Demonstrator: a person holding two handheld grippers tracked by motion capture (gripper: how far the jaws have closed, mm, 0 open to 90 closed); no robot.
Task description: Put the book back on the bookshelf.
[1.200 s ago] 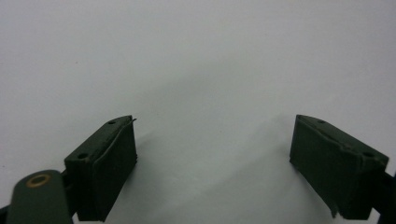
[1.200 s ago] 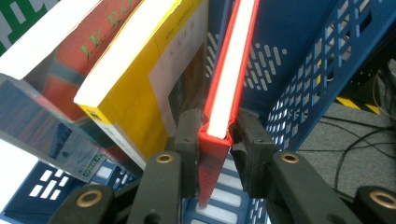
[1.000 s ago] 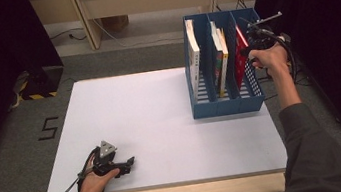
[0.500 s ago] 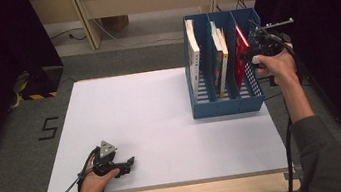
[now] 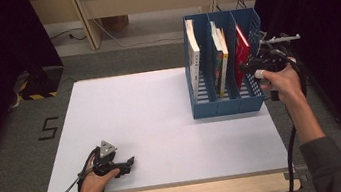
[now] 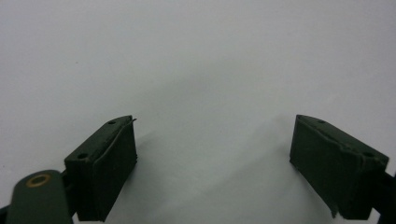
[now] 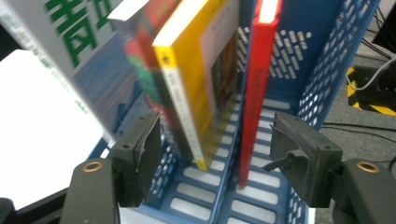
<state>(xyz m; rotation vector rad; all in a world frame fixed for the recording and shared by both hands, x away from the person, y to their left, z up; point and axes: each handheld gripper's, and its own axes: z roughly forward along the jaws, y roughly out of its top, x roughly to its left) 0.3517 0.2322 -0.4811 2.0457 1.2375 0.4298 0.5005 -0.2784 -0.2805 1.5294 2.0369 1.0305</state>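
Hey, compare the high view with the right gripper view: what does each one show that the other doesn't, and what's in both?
High view alone: the left tongs resting near the front edge of the white table, the person's forearms, and the blue file rack seen whole from above.

Right gripper view alone: the right tongs' pads up close, spread apart with nothing pressed between them, having just been opening, and the yellow book's cover.

Both: the rack, the red book upright in it, and the white table.

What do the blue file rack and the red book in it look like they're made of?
Blue file rack: apparently moulded plastic, slightly glossy, judging by its perforated walls and slotted floor. Red book: seemingly paper pages in a smooth, faintly shiny cover; the white page edge shows at its top.
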